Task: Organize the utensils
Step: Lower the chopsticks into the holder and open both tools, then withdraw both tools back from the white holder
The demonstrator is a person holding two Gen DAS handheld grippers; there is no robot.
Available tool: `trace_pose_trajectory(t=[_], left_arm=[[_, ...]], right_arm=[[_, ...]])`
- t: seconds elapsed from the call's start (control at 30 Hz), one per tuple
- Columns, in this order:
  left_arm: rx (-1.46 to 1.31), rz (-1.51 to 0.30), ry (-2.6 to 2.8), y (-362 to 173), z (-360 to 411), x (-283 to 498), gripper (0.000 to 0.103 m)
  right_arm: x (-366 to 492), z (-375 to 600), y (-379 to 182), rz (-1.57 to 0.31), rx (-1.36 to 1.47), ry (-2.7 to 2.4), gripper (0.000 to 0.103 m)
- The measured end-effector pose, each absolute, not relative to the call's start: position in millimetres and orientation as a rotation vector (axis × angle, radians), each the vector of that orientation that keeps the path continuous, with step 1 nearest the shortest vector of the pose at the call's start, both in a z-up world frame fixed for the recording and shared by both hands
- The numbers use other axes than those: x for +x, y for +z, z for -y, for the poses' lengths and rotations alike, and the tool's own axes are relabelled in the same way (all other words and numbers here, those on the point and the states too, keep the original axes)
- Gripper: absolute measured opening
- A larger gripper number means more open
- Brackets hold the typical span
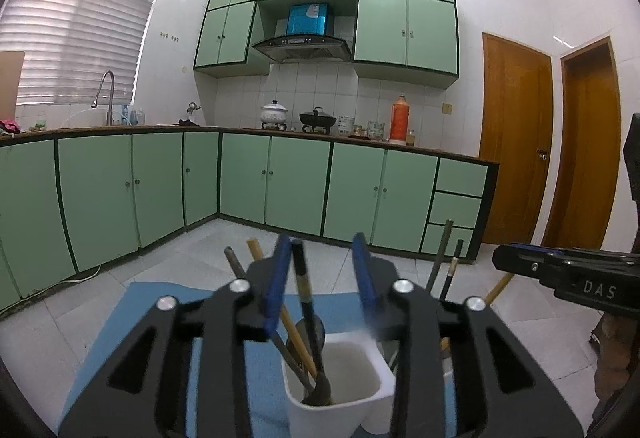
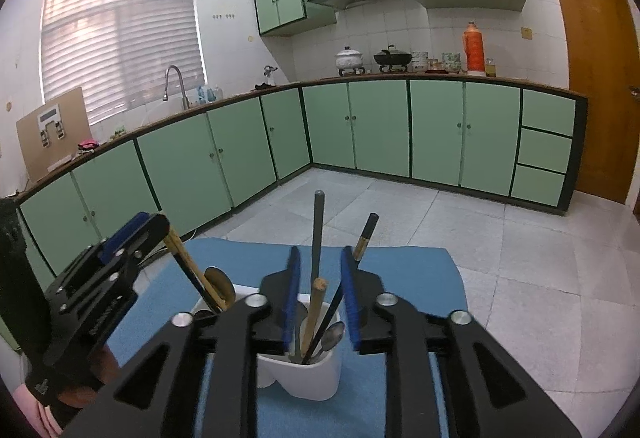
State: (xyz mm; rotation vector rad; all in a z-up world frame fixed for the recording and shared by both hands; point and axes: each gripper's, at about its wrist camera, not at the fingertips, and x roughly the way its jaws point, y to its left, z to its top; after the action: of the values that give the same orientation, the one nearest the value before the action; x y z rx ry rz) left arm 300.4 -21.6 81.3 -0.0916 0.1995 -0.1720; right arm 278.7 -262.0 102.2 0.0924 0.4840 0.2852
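utensils (image 2: 318,234) stand upright in a white holder (image 2: 316,378) with two compartments, which sits on a blue mat (image 2: 408,270) over the worktop, and we see it from both wrist views. in the right wrist view the near compartment holds a dark grey handle, a black chopstick with a gold band (image 2: 365,236), a wooden stick and a spoon (image 2: 334,334); the far compartment holds a wooden chopstick and a round spoon. the right gripper (image 2: 320,302) has its jaws partly open on either side of these handles, and we see no pad pressing on any of them. the left gripper (image 1: 320,274) also has its jaws partly open, a black handle (image 1: 306,302) standing between the blue pads, close to the left one but not clamped
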Motion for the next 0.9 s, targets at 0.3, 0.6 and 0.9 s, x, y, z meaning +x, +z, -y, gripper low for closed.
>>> trace_pose_trajectory(t=[0.3,0.6,0.9], left_arm=[[-0.071,-0.147,-0.169,82.6,19.1,256.4,0.072],[-0.07,-0.149,-0.149,75.9,9.7,207.0,0.09],[-0.076,-0.26,-0.096,52.1,-4.6,168.1,0.097]], right_arm=[[247.9,274.3,98.5,-0.44,0.093,0.263,0.042],[195.3,282.1,83.1,-0.387,0.078,0.237,0.062],[139.7,274.2,67.7,-0.352,0.044,0.223,0.085]])
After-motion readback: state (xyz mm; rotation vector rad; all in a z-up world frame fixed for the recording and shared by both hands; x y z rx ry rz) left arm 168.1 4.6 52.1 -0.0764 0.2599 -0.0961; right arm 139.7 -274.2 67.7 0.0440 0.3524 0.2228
